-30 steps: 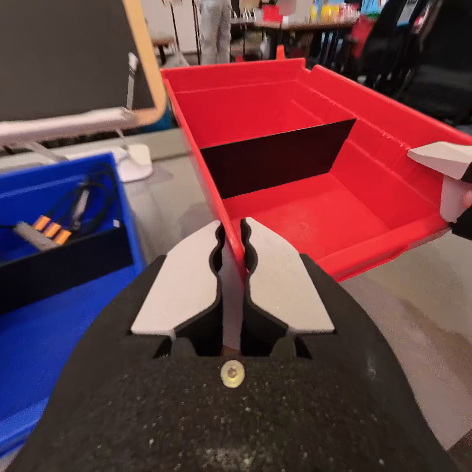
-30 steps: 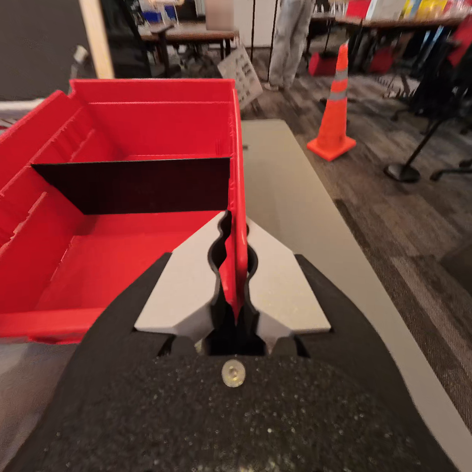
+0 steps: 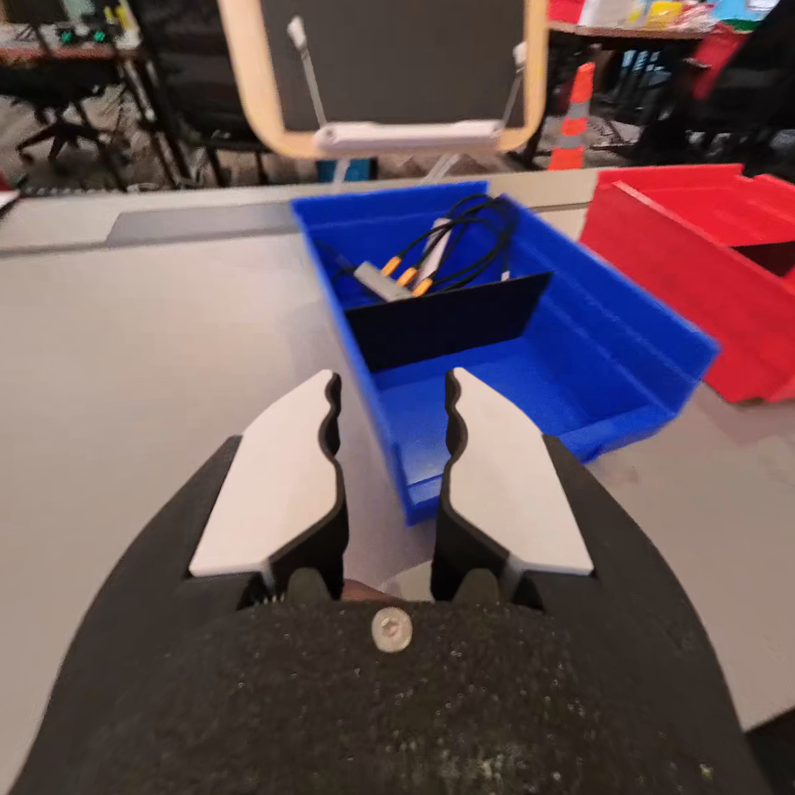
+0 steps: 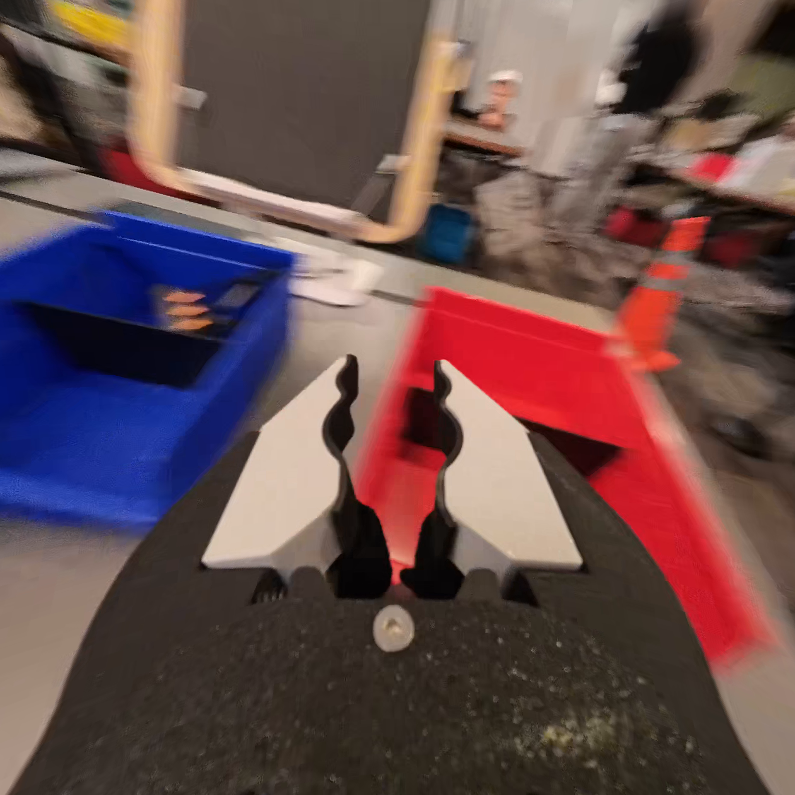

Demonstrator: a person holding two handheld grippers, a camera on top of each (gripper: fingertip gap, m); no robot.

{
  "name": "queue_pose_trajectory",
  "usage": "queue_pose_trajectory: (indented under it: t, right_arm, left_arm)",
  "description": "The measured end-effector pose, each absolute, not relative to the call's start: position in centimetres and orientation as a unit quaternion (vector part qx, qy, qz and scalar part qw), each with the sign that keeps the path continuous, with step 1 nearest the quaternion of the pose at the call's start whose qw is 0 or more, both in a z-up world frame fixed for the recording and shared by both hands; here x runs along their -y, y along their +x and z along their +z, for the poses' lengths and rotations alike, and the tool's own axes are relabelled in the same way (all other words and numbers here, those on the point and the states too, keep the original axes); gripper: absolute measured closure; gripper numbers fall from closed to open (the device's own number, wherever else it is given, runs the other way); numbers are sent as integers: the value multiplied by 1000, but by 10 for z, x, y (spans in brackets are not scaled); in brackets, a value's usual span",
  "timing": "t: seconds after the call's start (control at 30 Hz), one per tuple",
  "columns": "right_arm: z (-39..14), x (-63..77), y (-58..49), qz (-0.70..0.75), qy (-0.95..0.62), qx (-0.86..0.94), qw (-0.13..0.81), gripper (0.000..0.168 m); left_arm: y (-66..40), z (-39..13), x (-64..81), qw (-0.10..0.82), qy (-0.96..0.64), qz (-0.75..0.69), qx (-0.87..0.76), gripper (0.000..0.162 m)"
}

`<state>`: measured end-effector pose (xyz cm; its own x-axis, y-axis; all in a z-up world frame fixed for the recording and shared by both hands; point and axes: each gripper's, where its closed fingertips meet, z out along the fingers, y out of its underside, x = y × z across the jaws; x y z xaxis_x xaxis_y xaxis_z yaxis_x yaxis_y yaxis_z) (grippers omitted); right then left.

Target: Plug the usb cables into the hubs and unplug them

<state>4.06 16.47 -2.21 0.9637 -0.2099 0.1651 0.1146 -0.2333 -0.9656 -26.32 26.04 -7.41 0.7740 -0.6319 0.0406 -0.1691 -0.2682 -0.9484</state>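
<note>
My left gripper [image 3: 390, 378] is open and empty, above the near left corner of a blue bin [image 3: 602, 344] on the grey table. The blue bin has a black divider [image 3: 443, 325], and behind it lies a grey device with orange plugs and black cables [image 3: 404, 275]. My right gripper [image 4: 395, 365] is open and empty, above the near left wall of a red bin [image 4: 645, 473] with its own black divider [image 4: 572, 443]. The red bin [image 3: 688, 275] stands to the right of the blue bin [image 4: 107, 408]. The right wrist view is blurred by motion.
A wood-framed dark panel [image 3: 387, 64] on a white stand rises behind the bins at the table's far edge. An orange traffic cone [image 3: 574, 120] stands on the floor beyond. Bare grey table [image 3: 150, 344] lies left of the blue bin. Desks, chairs and a person are farther back. My hands' fingertips stand some 30 cm from each other.
Both grippers have let go of the red bin's side walls, opened and pulled back. The left gripper has swung left to the blue bin. The red bin now rests on the table.
</note>
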Motion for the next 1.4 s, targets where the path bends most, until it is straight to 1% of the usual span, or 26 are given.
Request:
queue_pose_trajectory:
  t: [0.03, 0.07, 0.1, 0.13, 0.17, 0.2, 0.23, 0.27, 0.3, 0.33, 0.4, 0.47, 0.53, 0.7, 0.87, 1.0, 1.1, 1.2, 1.27, 1.3, 1.37, 1.4]
  right_arm:
    - [-33, -180, -2, -64, -782, -15, 620, 132]
    - [-48, -192, -34, -19, -789, -16, 614, 132]
    - [-66, -202, -52, -2, -799, -35, 600, 132]
    - [-89, -210, -62, -9, -815, -52, 576, 130]
    - [-112, -215, -66, -31, -835, -65, 545, 125]
    - [-132, -218, -66, -57, -851, -81, 516, 124]
    - [-141, -220, -73, -53, -856, -82, 508, 118]
    - [-141, -223, -79, -47, -849, -88, 518, 126]
    - [-140, -226, -84, -43, -844, -90, 527, 136]
    - [-140, -227, -86, -45, -842, -95, 529, 139]
    - [-139, -225, -81, -57, -845, -122, 518, 164]
    - [-127, -227, -90, -60, -834, -114, 537, 164]
    - [-115, -228, -98, -102, -822, -112, 549, 166]
    - [-106, -257, -149, -91, -808, -106, 573, 166]
    - [-111, -301, -239, -78, -817, -37, 570, 164]
    - [-128, -327, -303, -39, -839, 0, 543, 162]
    - [-129, -338, -314, -40, -832, -8, 553, 162]
    - [-133, -333, -319, 22, -843, 2, 537, 158]
    - [-132, -319, -324, 82, -850, 38, 520, 144]
    - [-127, -308, -324, 114, -845, 57, 519, 144]
    - [-119, -280, -321, 182, -834, 104, 510, 142]
    - [-118, -265, -314, 208, -830, 124, 503, 138]
  left_arm:
    - [-267, -85, -265, 539, -773, -209, -260, 114]
    - [-267, -95, -268, 532, -775, -209, -270, 115]
    - [-264, -103, -270, 526, -773, -208, -288, 118]
    - [-261, -111, -272, 520, -769, -206, -310, 124]
    - [-257, -119, -272, 511, -766, -206, -331, 126]
    - [-252, -125, -272, 498, -766, -211, -347, 128]
    - [-249, -128, -271, 491, -767, -218, -352, 134]
    - [-247, -128, -272, 491, -766, -220, -352, 140]
    - [-247, -128, -275, 496, -767, -211, -349, 141]
    - [-249, -129, -280, 502, -769, -195, -346, 143]
    - [-257, -129, -291, 502, -786, -166, -320, 150]
    - [-265, -126, -300, 500, -798, -179, -286, 155]
    - [-273, -122, -304, 496, -804, -190, -267, 157]
    - [-321, -110, -329, 512, -803, -175, -249, 158]
    - [-412, -102, -367, 541, -800, -125, -228, 159]
    - [-477, -116, -391, 530, -807, -135, -221, 159]
    - [-491, -126, -402, 524, -808, -173, -205, 157]
    - [-493, -126, -404, 523, -813, -163, -199, 157]
    - [-493, -124, -405, 529, -812, -154, -191, 158]
    - [-493, -121, -405, 537, -809, -155, -185, 154]
    - [-495, -112, -402, 547, -804, -161, -169, 141]
    - [-494, -103, -399, 556, -796, -175, -160, 136]
